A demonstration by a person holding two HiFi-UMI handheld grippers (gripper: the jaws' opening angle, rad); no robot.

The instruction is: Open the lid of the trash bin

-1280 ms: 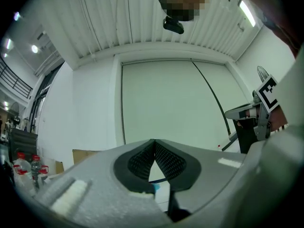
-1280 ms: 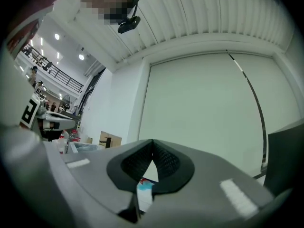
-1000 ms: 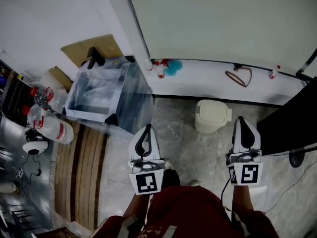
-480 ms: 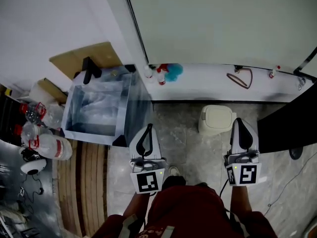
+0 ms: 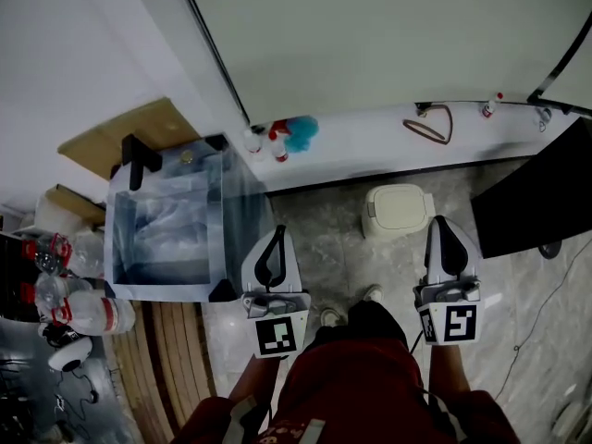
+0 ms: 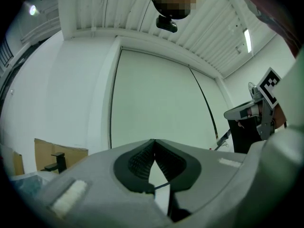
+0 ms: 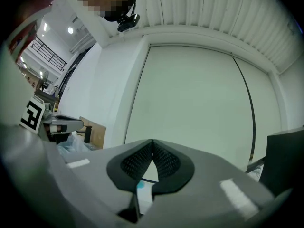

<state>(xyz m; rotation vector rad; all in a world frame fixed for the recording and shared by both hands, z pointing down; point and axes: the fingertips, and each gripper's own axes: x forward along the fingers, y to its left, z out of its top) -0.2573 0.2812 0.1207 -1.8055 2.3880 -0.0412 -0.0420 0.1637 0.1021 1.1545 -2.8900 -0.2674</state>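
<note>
Compared with half a second before, the clear plastic crate [image 5: 166, 234] had slid leftward in the head view, while the left gripper [image 5: 277, 233], jaws pressed together on nothing, kept its place. The trash bin [image 5: 398, 209], lid shut, stood on the floor ahead, untouched. The right gripper [image 5: 438, 221] was likewise closed and empty. Grey marbled tiles [image 5: 333, 248] met a white ledge [image 5: 370, 146] below a pale wall.

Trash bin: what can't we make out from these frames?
- Trash bin: head view shows it only from above, so its front and any pedal or hinge are hidden beneath its own top.
- Gripper views: left tongs and right tongs, both shut, look above the bin, leaving it out of frame.
- Small bottles on the ledge: labels too small to read.
</note>
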